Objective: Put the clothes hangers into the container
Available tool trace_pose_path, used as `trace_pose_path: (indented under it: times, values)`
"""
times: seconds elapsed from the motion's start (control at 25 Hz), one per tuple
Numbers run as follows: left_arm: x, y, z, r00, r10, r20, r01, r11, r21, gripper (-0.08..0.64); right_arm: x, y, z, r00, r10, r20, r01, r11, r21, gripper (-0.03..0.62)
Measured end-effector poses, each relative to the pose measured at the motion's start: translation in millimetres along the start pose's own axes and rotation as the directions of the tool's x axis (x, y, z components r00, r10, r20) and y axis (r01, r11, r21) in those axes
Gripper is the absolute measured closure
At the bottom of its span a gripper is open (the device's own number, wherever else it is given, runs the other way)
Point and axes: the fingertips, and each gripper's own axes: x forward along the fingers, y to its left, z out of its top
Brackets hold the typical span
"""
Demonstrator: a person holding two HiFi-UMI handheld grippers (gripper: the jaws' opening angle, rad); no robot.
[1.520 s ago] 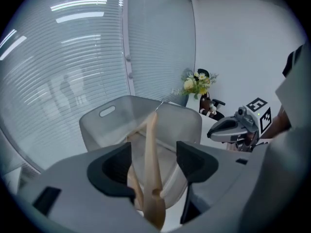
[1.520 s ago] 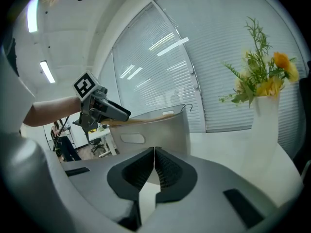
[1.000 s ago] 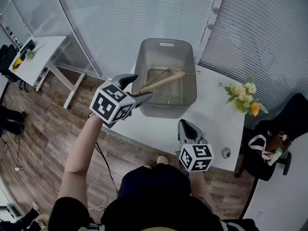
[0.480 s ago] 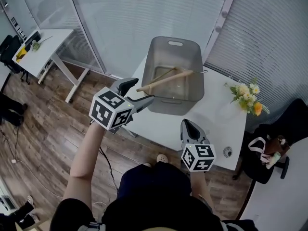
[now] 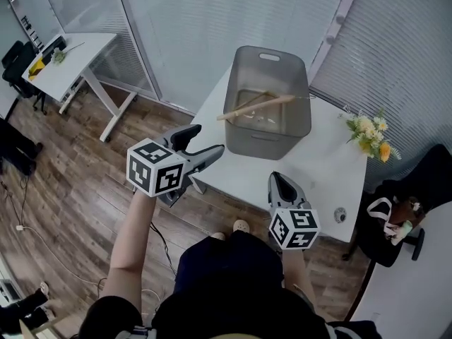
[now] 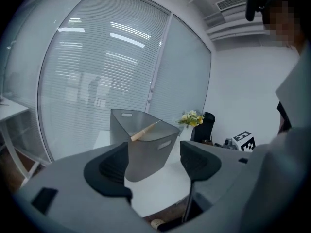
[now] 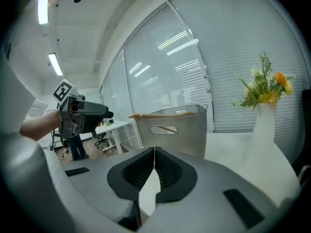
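A grey plastic container (image 5: 267,136) (image 6: 146,147) (image 7: 177,130) stands on the white table (image 5: 304,179). A wooden clothes hanger (image 5: 256,107) (image 6: 144,130) (image 7: 160,114) lies slanted across its rim, its wire hook at the right side. My left gripper (image 5: 210,145) (image 6: 155,166) is open and empty, held off the table's left edge over the floor. My right gripper (image 5: 280,182) (image 7: 154,166) is shut on nothing, at the table's near edge, short of the container.
A vase of flowers (image 5: 369,135) (image 7: 265,125) stands at the table's right. A round socket (image 5: 341,216) is set in the table's near right corner. A black chair with a bag (image 5: 399,214) is at the right, another white table (image 5: 67,66) at far left, window blinds behind.
The left gripper has drawn back from the container, down and to the left, leaving the hanger resting across the rim. The head view has pulled away. The right gripper has barely moved.
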Motion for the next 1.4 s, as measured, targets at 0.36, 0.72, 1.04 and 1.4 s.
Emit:
trace_pose_path:
  times: [0.36, 0.72, 1.04, 1.4]
  values:
    - [-33.3, 0.5, -41.8, 0.999, -0.04, 0.027, 0.045, 0.979, -0.2, 0.302, -11.5, 22.9, -9.9, 1.0, 0.002, 0.01, -0.002, 1.0, -0.008, 0.561]
    - [-50.0, 7.8, -67.2, 0.993, -0.002, 0.119, 0.041, 0.945, -0.325, 0.454, -13.6, 34.1, -6.8, 0.997, 0.05, 0.061, -0.051, 0.998, 0.026, 0.563]
    - [-56.8, 1.7, -73.2, 0.967, 0.094, 0.237, -0.026, 0.96, -0.277, 0.541, -10.5, 23.2, -1.6, 0.994, 0.087, 0.063, -0.089, 0.995, 0.036, 0.563]
    - [-33.6, -37.6, -91.7, 0.945, 0.256, 0.205, -0.238, 0.965, -0.107, 0.549, -17.8, 0.2, 15.1, 0.985, 0.145, 0.097, -0.146, 0.989, 0.01, 0.563]
